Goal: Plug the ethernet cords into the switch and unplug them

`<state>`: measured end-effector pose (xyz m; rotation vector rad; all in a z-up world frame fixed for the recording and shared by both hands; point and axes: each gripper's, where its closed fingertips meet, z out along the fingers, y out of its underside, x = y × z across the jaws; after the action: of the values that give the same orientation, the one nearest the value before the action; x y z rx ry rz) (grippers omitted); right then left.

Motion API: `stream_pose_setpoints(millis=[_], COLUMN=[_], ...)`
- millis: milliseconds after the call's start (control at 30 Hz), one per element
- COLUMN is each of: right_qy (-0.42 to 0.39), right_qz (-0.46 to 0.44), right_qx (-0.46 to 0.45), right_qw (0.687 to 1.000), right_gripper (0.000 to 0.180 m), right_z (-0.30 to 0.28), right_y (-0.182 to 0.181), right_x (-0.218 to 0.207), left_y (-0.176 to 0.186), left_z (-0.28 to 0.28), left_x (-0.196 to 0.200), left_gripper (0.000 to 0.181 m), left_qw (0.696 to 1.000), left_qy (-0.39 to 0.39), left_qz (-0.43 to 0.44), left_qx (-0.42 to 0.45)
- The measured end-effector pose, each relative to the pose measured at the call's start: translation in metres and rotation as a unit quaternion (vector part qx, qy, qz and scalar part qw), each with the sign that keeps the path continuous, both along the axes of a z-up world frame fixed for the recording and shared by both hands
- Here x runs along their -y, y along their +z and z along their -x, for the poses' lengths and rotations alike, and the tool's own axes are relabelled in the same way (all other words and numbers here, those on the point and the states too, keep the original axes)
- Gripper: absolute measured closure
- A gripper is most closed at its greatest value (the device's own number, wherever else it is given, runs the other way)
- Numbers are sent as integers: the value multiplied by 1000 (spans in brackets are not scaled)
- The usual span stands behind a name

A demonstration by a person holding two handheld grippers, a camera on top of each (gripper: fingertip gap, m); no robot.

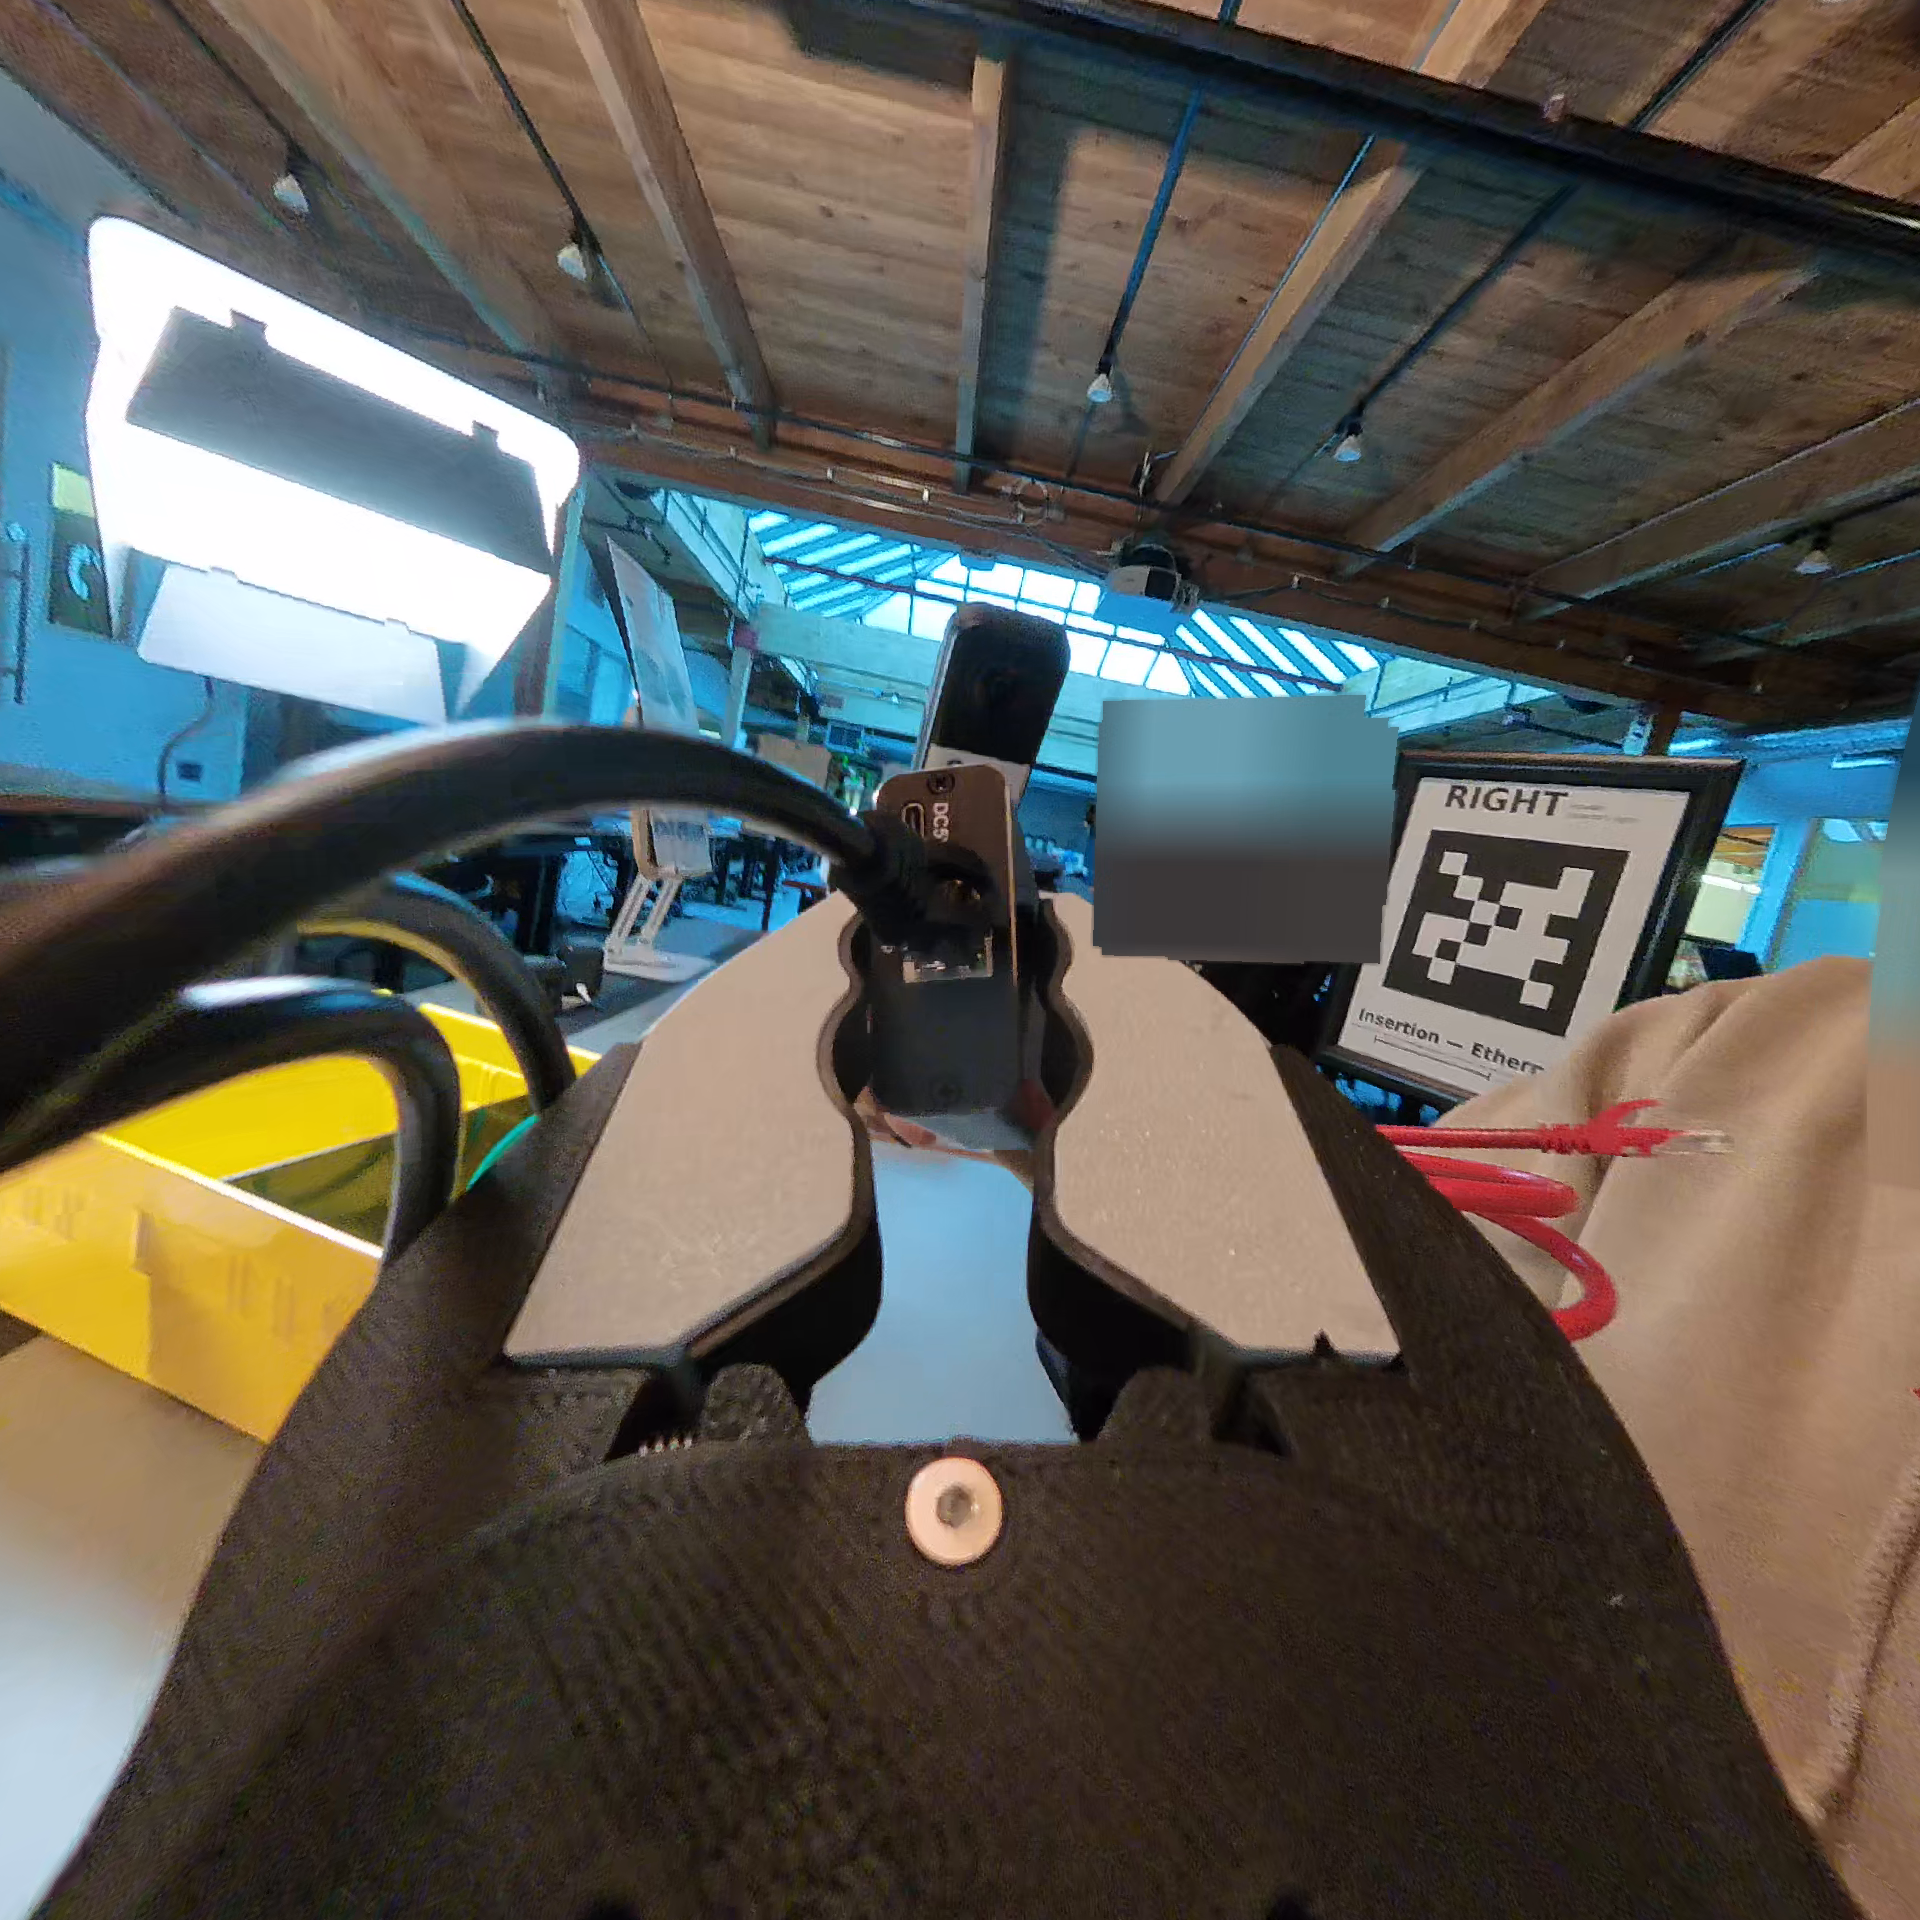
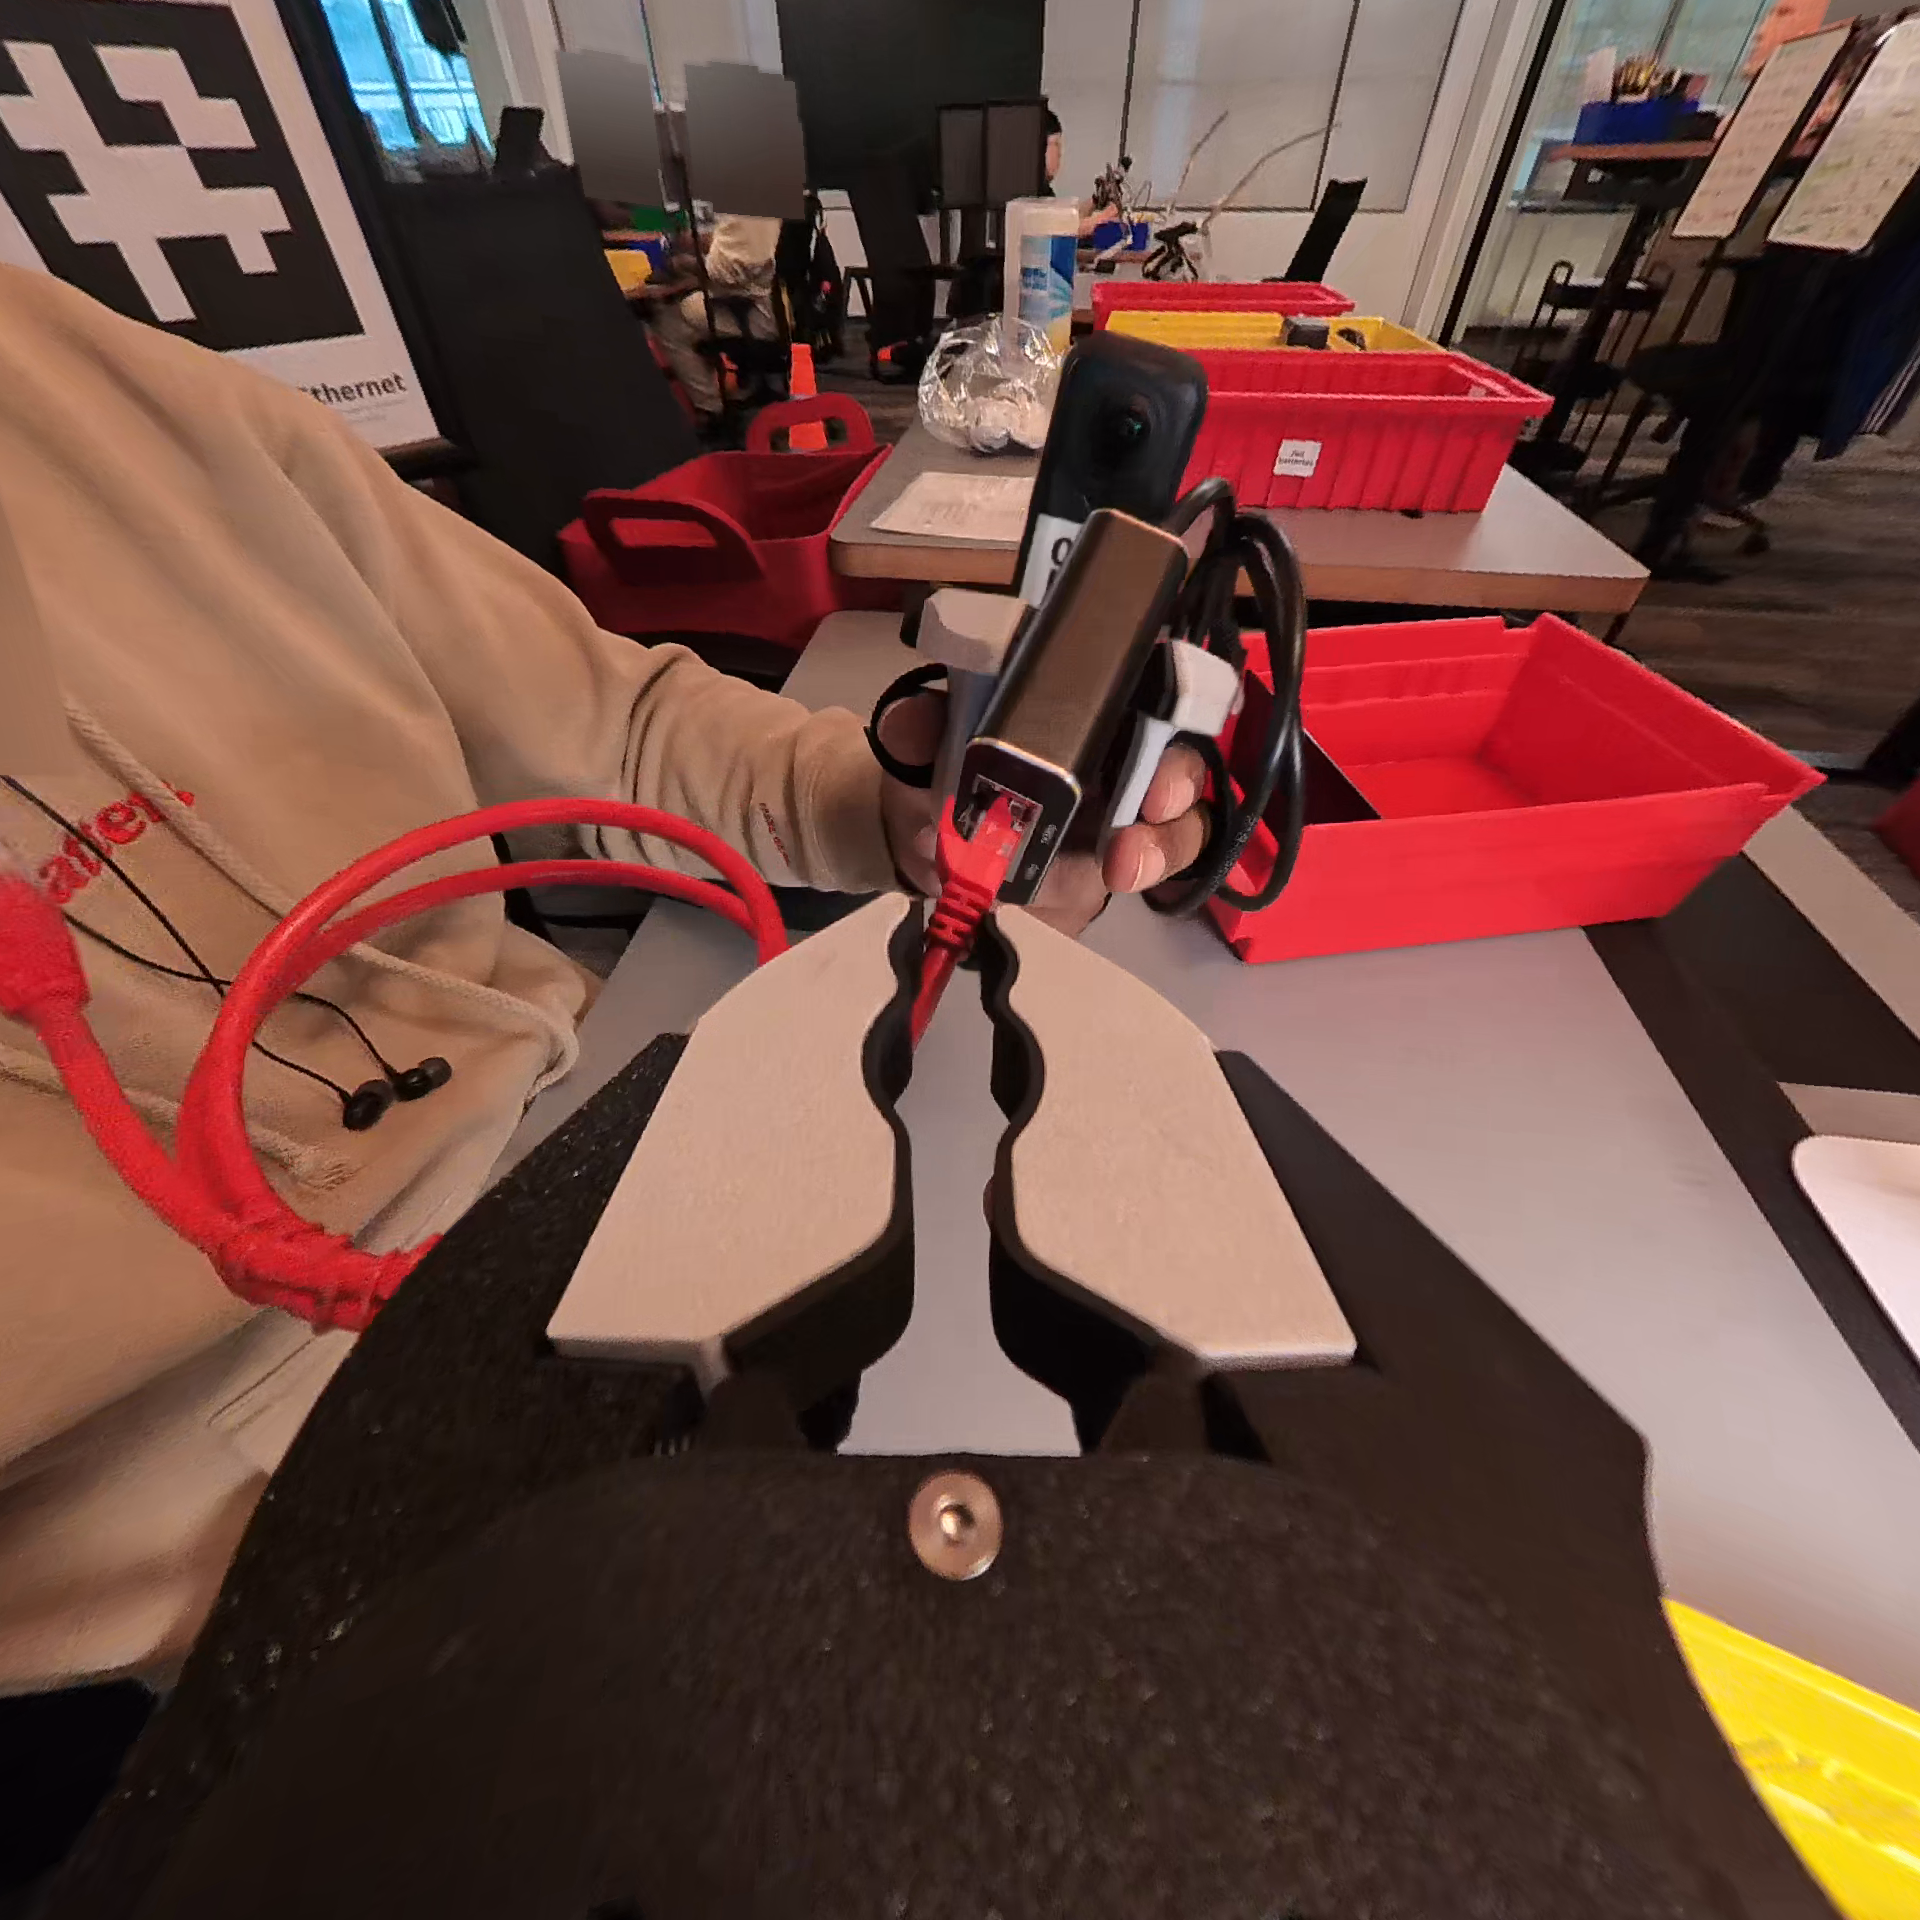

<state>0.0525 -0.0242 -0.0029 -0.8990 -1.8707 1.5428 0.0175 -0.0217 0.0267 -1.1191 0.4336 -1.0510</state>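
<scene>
**Red cord seated in switch**

The switch (image 1: 951, 997) is clamped between the jaws of the left gripper (image 1: 951, 1023), held above the grey table (image 2: 1403, 1143). A black cable (image 1: 416, 800) is plugged into one end. At the other end, the red ethernet cord (image 2: 971, 883) is pinched narrowly by the right gripper (image 2: 951, 961) — its plug sits in the port, the rest looping left.

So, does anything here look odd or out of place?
Nothing looks damaged. The red ethernet cord sits in the switch, held in the right tool. Its free plug dangles loose over the person's sleeve.
</scene>
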Motion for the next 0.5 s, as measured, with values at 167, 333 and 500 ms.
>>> stream_pose_setpoints(millis=[167,333,500], right_qy=[-8,-19,-48], right_qz=[0,15,178], right_qx=[21,5,-169], right_qw=[1000,1000,968], right_gripper=[171,171,175], right_z=[-4,-5,-9], right_y=[0,10,67], right_x=[-6,-9,-36], left_y=[-13,-11,19], left_z=[-9,-12,9], left_x=[-2,-1,8], left_gripper=[150,151,155], left_qw=[997,996,999], left_qy=[-8,-3,-4], left_qz=[36,38,14], left_qx=[-75,-80,38])
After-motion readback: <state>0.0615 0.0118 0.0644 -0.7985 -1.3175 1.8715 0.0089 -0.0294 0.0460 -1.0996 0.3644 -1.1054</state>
